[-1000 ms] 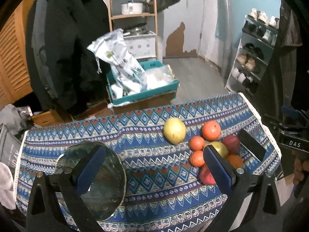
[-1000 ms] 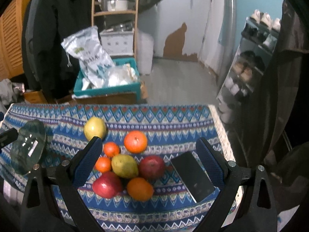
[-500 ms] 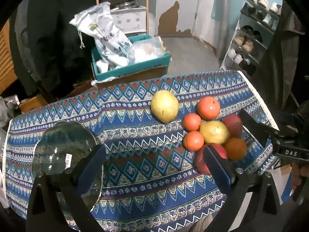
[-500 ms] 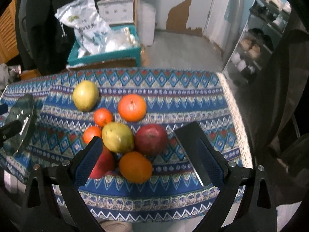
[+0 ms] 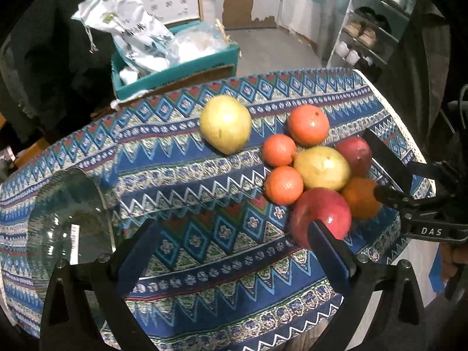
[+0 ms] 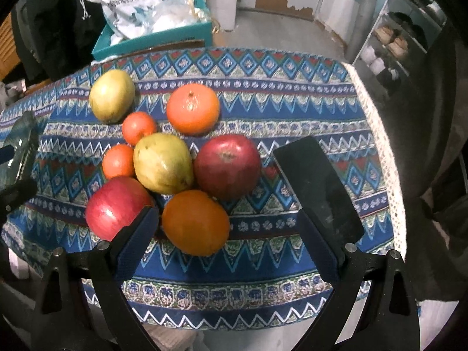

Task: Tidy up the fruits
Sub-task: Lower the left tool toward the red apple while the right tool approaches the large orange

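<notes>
Several fruits lie in a cluster on the patterned blue tablecloth point(image 6: 263, 93): a near orange point(image 6: 195, 223), two red apples point(image 6: 227, 166) point(image 6: 117, 206), a pear point(image 6: 162, 162), two small tangerines point(image 6: 139, 126) point(image 6: 118, 160), a big orange point(image 6: 193, 108) and a separate pear point(image 6: 112, 95). My right gripper point(image 6: 228, 245) is open, its fingers either side of the near orange, just short of it. My left gripper point(image 5: 234, 254) is open and empty over the cloth, its right finger point(image 5: 330, 251) in front of the near red apple point(image 5: 321, 215). A glass plate point(image 5: 67, 228) lies left.
A black phone point(image 6: 317, 187) lies on the cloth right of the fruit, close to the right finger. The cloth's lace edge point(image 6: 380, 134) marks the table's right side. Behind the table stand a teal box point(image 5: 175, 70) with bags and a shoe rack point(image 5: 371, 29).
Both grippers have moved forward and down toward the table; the fruit now looms larger. The right gripper's fingers have come up around the near orange. Nothing was grasped.
</notes>
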The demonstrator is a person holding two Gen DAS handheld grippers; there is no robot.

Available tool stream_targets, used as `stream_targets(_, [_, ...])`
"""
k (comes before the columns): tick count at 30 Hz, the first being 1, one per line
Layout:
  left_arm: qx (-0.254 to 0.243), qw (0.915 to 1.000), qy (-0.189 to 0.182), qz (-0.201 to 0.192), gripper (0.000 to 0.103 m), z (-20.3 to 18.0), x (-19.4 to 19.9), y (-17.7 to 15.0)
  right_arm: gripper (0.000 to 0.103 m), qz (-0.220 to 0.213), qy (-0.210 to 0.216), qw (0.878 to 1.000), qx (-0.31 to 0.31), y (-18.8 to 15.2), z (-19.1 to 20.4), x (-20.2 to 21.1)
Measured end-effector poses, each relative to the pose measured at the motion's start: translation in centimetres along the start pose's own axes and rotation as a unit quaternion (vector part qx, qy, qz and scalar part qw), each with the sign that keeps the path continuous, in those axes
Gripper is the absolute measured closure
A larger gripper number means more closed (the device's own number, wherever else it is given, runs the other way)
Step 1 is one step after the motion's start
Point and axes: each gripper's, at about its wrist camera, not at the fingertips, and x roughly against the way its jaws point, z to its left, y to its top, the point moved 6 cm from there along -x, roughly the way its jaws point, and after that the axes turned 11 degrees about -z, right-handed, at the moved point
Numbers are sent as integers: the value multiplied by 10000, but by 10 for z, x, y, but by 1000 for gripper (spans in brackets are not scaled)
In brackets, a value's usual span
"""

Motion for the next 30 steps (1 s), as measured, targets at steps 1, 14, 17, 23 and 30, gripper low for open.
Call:
stream_targets(1, [4,10000,-24,30,2,-1,-3,-1,9,49,40,10000,16,-2,1,-4])
stream_targets(14, [-165,9995,-59,260,2,-12,-26,-14,17,363,470,9981,182,-14,18,-34])
stream_targets(17, [-190,9994,-97,284,2,-15,-29,-15,20,396,557,9975,192,-14,22,-37])
stream_targets(23, [-204,9991,-180,325,2,-19,-33,-15,24,585,809,9950,16,-19,21,-39])
stream_targets(30, [-254,9987,-245,357,2,-26,-36,-16,30,680,1032,9923,-36,-24,24,-38])
